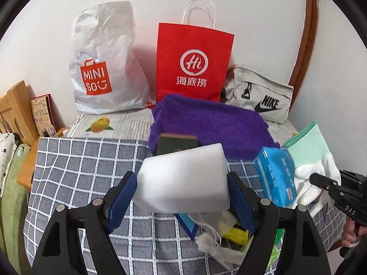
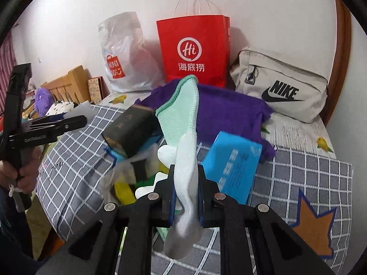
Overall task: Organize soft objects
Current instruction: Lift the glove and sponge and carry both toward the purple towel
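Foam fills the left claw (image 1: 182, 192): a white sponge block (image 1: 183, 178) sits squeezed between its blue pads, jaws set wide around it, lifted clear of the grey checked cloth (image 1: 80, 174) below. Just under that claw lies a heap of small soft things (image 1: 220, 233), yellow and white among them. Beyond its tips rests a dark green block (image 1: 176, 143) against a purple towel (image 1: 211, 126), and off to its right a blue tissue pack (image 1: 276, 176).

Over on the right claw (image 2: 186, 194), the jaws are pinched nearly together on a white glove with a mint cuff (image 2: 183, 137), which stands up from the pads with its cuff towards the bags. Further ahead of both claws, along the wall, stand a white plastic bag (image 1: 103, 64), a red paper bag (image 1: 195, 61) and a beige pouch (image 2: 282, 87).
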A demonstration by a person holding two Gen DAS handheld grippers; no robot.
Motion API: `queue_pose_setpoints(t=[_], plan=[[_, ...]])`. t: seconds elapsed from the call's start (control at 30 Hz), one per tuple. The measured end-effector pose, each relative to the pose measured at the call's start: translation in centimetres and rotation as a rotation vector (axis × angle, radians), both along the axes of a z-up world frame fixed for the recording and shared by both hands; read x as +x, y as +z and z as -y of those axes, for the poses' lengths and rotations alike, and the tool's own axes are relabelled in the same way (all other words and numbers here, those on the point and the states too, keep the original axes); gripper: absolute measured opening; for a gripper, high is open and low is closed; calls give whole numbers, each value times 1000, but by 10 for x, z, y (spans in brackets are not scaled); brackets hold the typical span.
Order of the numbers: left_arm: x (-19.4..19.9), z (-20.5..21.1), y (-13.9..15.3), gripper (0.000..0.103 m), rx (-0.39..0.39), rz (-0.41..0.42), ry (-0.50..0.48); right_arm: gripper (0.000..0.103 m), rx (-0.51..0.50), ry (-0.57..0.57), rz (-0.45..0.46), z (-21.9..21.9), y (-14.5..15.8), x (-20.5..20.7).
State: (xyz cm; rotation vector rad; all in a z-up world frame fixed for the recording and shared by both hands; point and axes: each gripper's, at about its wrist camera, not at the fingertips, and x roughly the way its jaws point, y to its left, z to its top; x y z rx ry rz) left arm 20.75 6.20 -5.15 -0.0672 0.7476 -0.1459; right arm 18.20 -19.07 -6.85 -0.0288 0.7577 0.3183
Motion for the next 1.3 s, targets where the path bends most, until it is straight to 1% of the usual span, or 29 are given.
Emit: queue_pose_setpoints(t=[0.1, 0.2, 0.4, 0.6, 0.73, 0.83, 1.03, 1.17, 1.3], plan=[[11, -2, 5, 78, -2, 6, 2, 15, 2, -6, 3, 1, 4, 14], [25, -3, 8, 78, 14, 4, 12, 15, -9, -21, 0, 3, 7, 31], [56, -1, 12, 78, 36, 1, 14, 15, -9, -73, -29, 14, 4, 69], [83, 2, 13, 78, 22, -1, 19, 15, 3, -120, -41, 27, 5, 102], [104, 7, 13, 78, 30, -3, 17, 15, 13, -142, -37, 31, 11, 124], [122, 11, 14, 78, 45, -3, 15, 15, 8, -143, -32, 29, 17, 143], [163, 21, 15, 78, 58, -6, 2, 15, -11, -145, -60, 23, 19, 180], [189, 27, 12, 78, 49, -16, 0, 15, -15, -138, -78, 22, 14, 202], [217, 38, 4, 78, 49, -34, -3, 15, -5, -139, -120, 25, 5, 228]])
